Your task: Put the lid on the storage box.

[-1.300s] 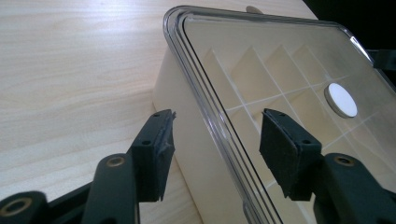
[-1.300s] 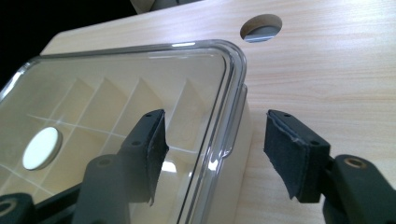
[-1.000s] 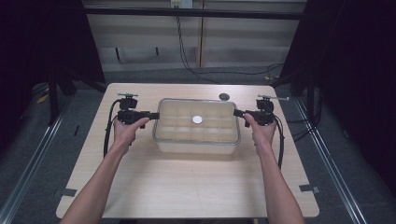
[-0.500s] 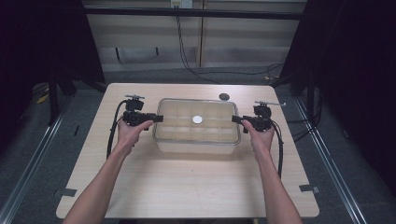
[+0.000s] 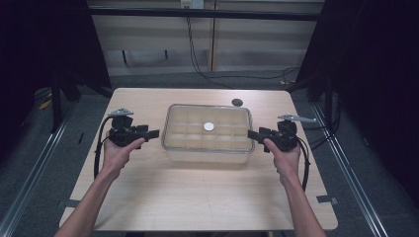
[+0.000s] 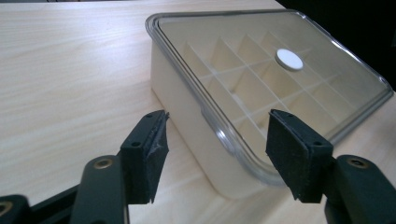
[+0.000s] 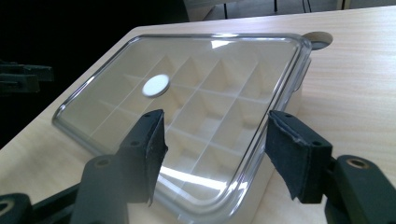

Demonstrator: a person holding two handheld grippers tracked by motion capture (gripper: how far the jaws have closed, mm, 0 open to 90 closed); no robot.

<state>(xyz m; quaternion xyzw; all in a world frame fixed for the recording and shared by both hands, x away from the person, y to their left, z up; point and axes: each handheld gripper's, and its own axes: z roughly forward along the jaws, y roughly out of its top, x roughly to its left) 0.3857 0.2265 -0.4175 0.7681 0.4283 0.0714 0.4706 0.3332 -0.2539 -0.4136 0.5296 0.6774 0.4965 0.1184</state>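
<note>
A: Looking from the high view, where's the box (image 5: 207, 134)?

B: Mid-table (image 5: 197, 197), lid (image 5: 208, 127) on, a white disc (image 5: 209, 127) on the lid. The left gripper (image 5: 154, 133) and right gripper (image 5: 253, 134) sit just off its short ends, apart from it.

A: Left gripper view?

B: Jaws apart, just opened wider, nothing between the pads (image 6: 154, 144). Gridded compartments look empty through the lid.

A: Right gripper view?

B: Jaws apart too, just widened; the box's near end lies beyond them, unclamped.
</note>
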